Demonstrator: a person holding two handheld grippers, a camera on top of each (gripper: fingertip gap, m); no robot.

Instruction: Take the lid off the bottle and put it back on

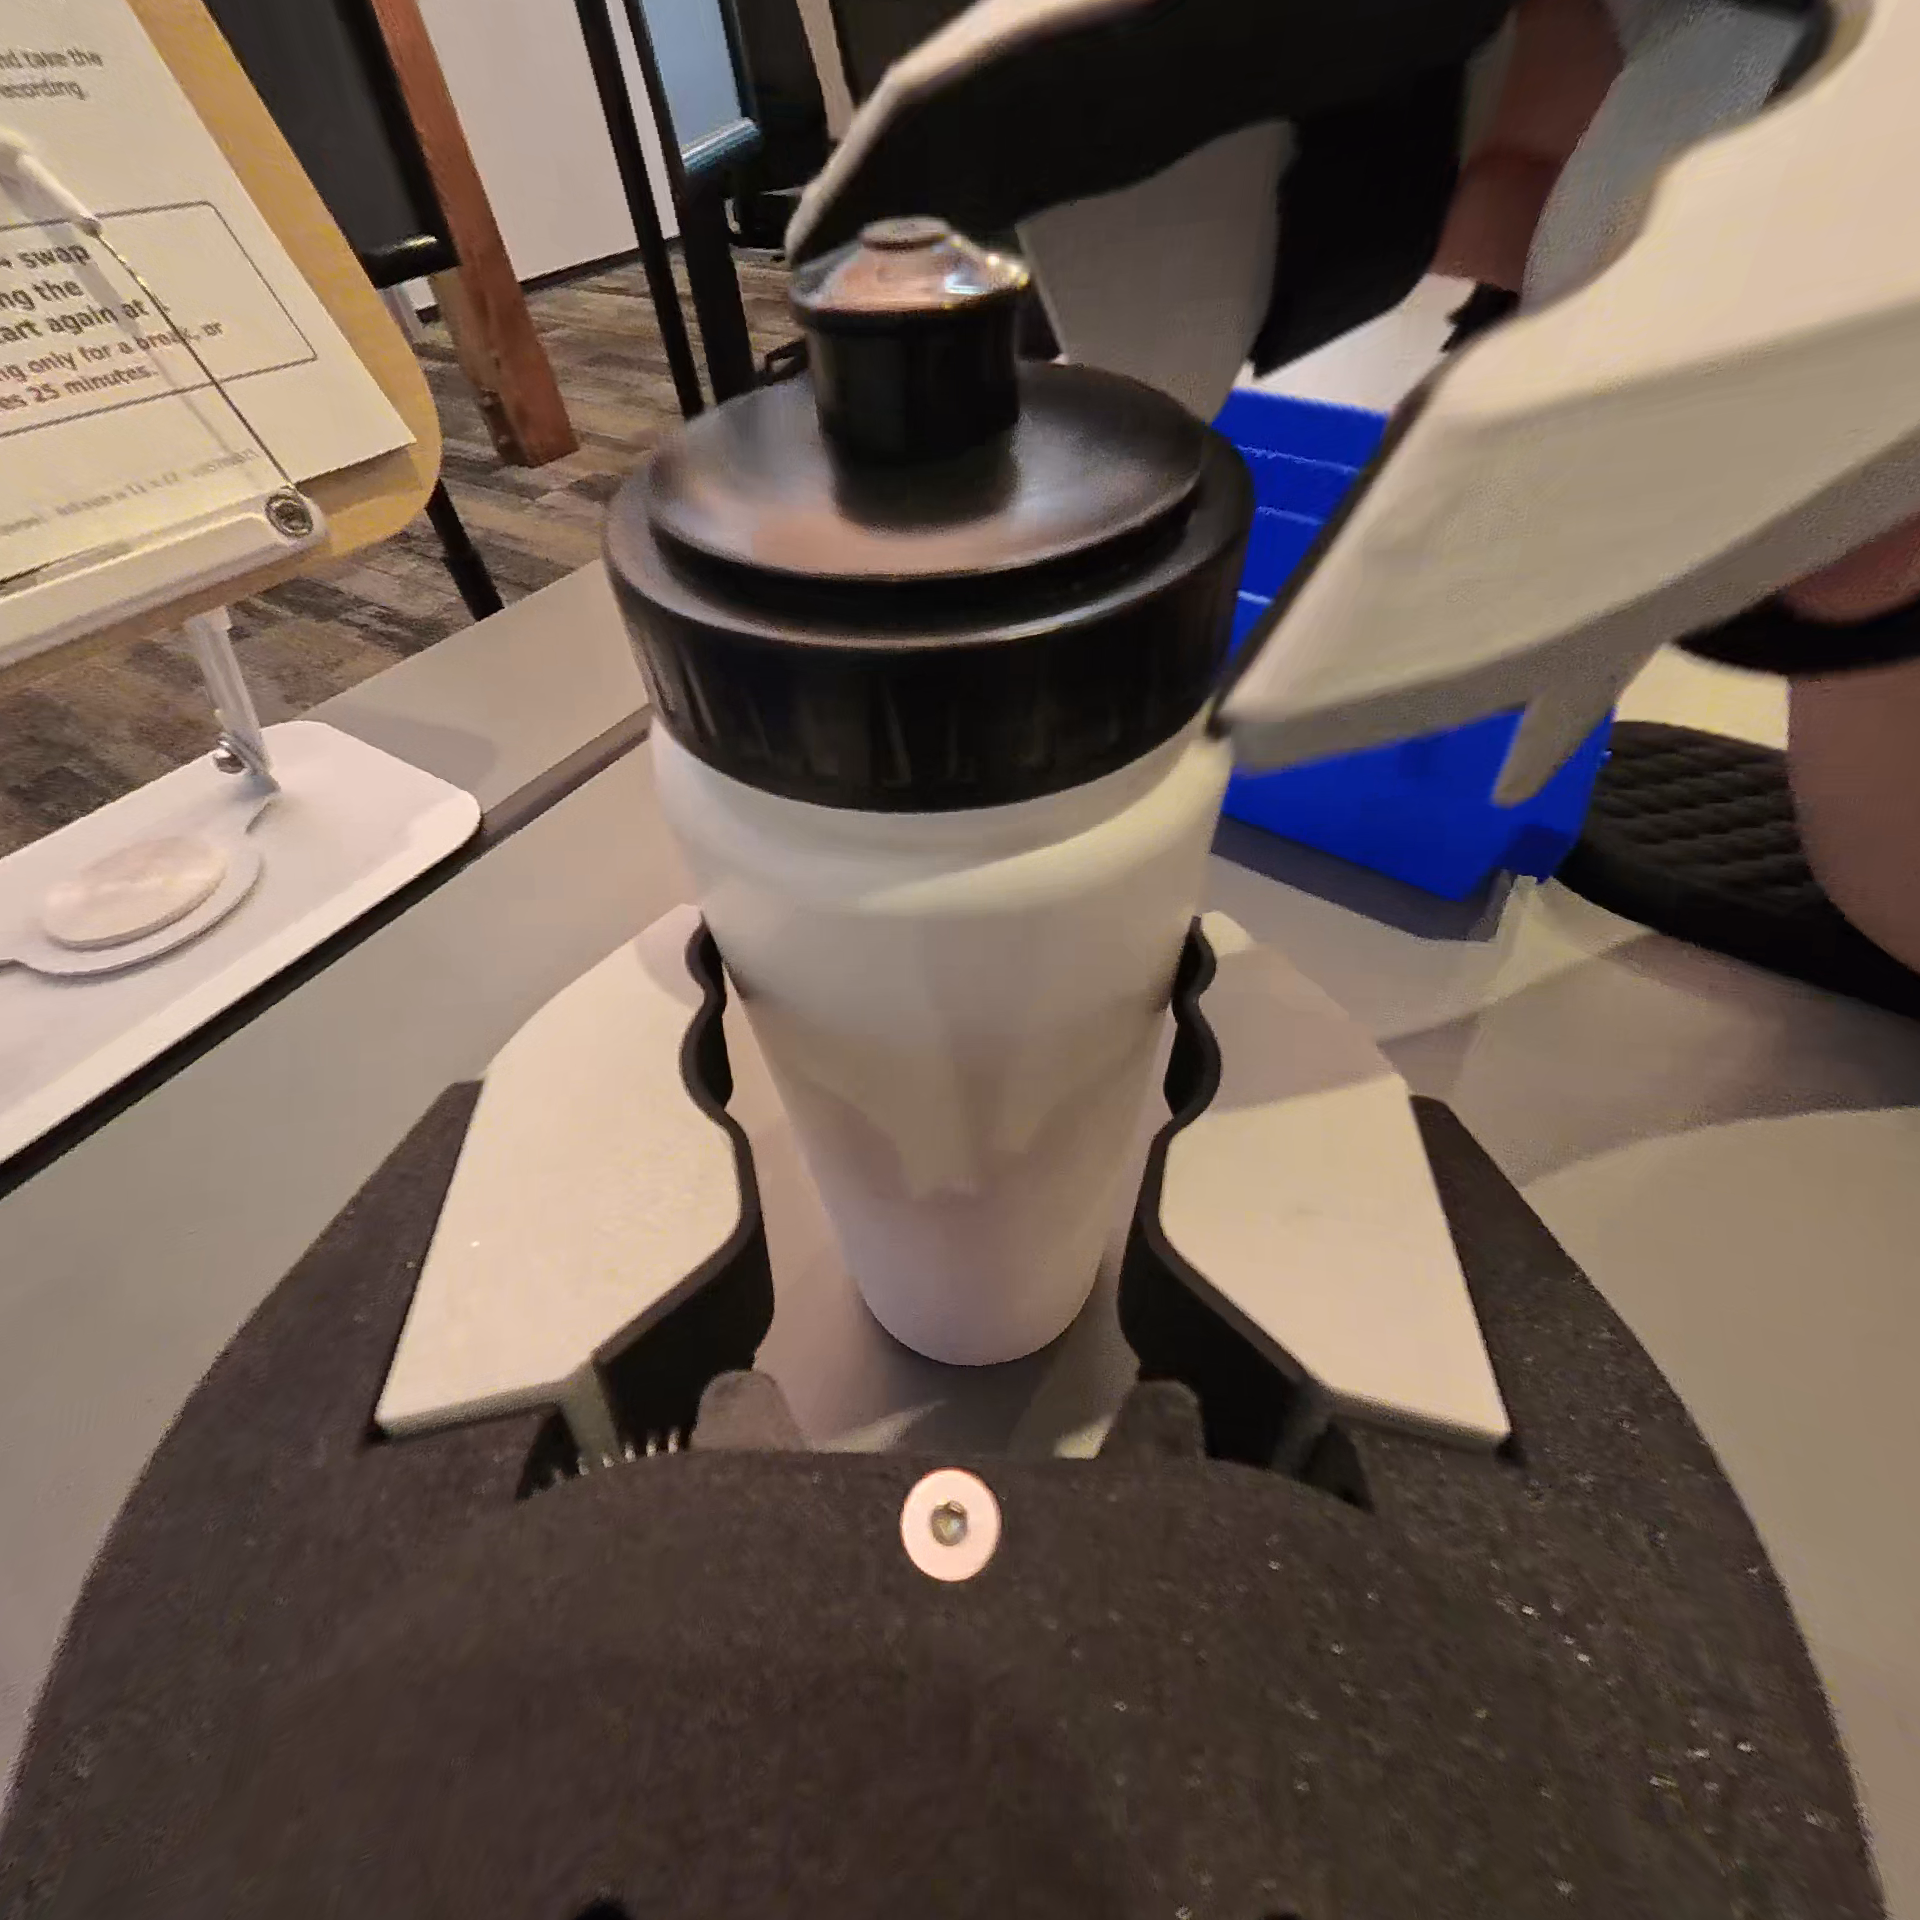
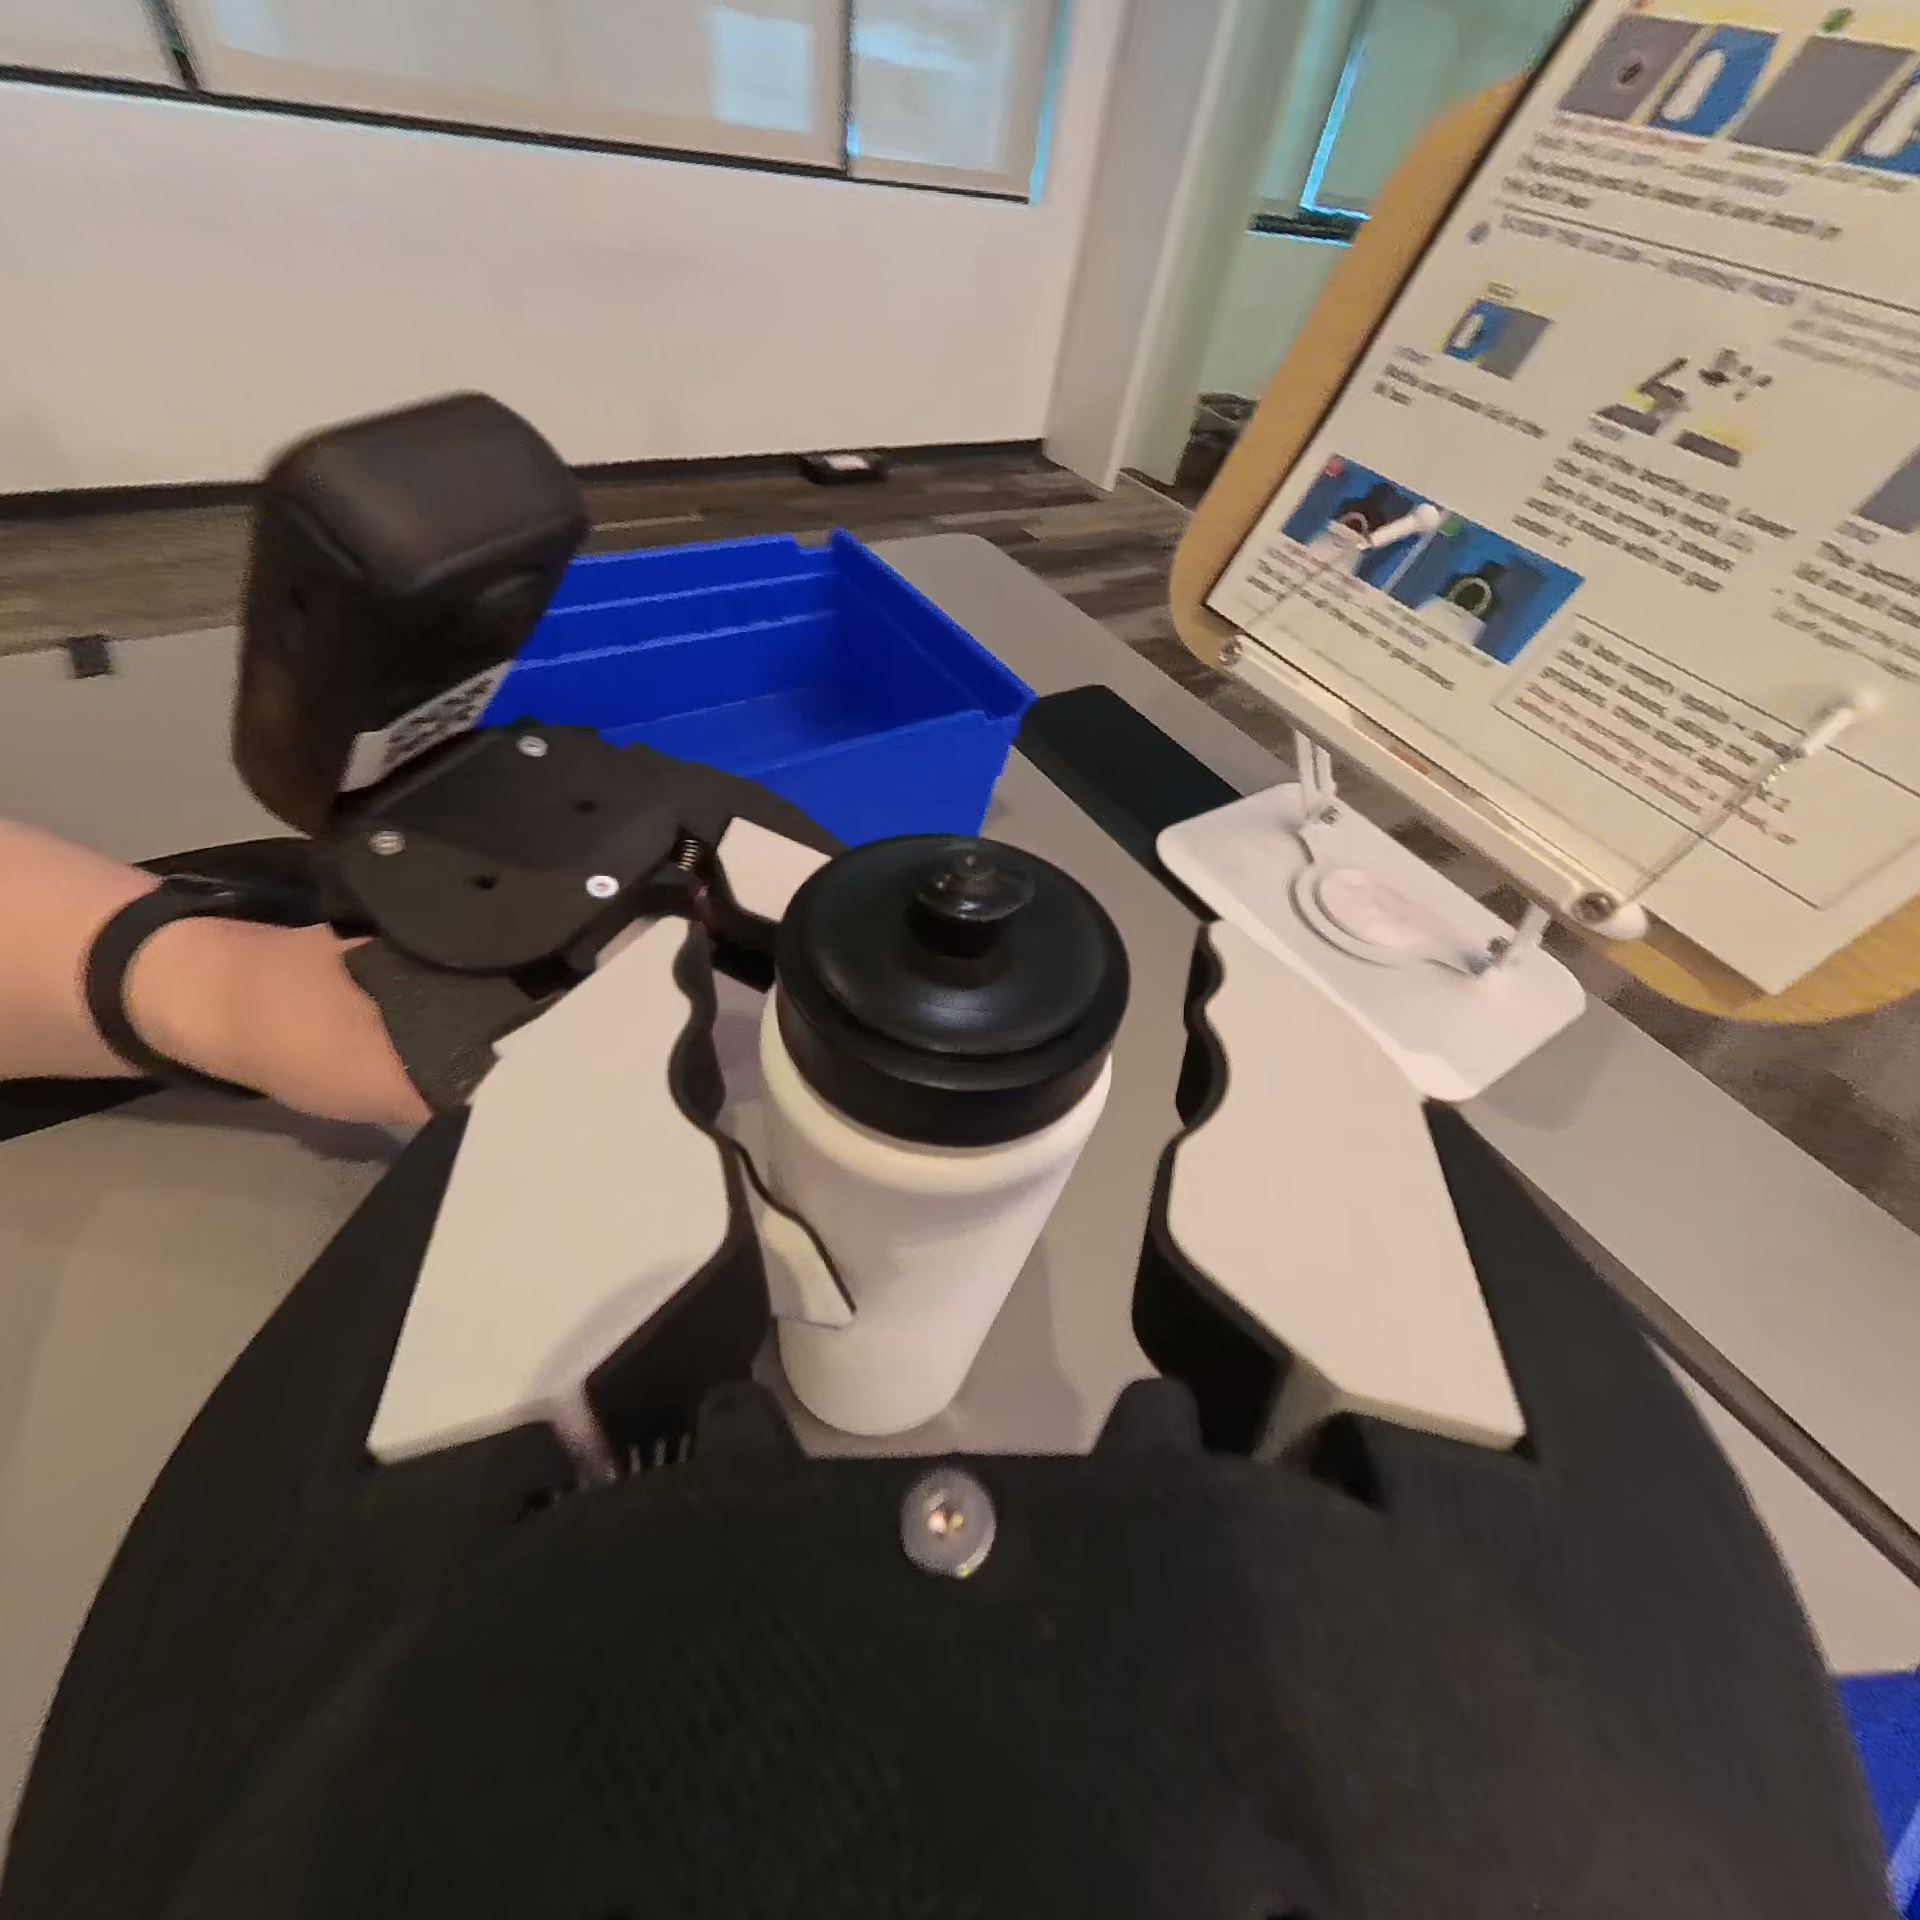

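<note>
bottle (image 1: 940, 1049): white, standing upright on the grey tabletop (image 1: 260, 1164); pretty much dead centre in both wrist views
lid (image 1: 930, 592): black screw cap with a pull spout, sitting on the bottle's neck; can't tell how tight it is
left tool (image 1: 951, 997): fingers on either side of the bottle's body, below the lid; the black pads look pressed against the white wall, so it's clamped on the bottle
right tool (image 2: 940, 997): comes in from above at lid height; fingers spread apart with a gap on each side of the lid, not gripping anything
hand (image 2: 239, 1018): bare, black wrist strap, holding the left tool
bin (image 2: 790, 675): blue, on the tabletop behind the bottle
sheet (image 2: 1621, 499): instruction sheet on a white stand (image 2: 1382, 935), right of the bottle in the right view
</note>
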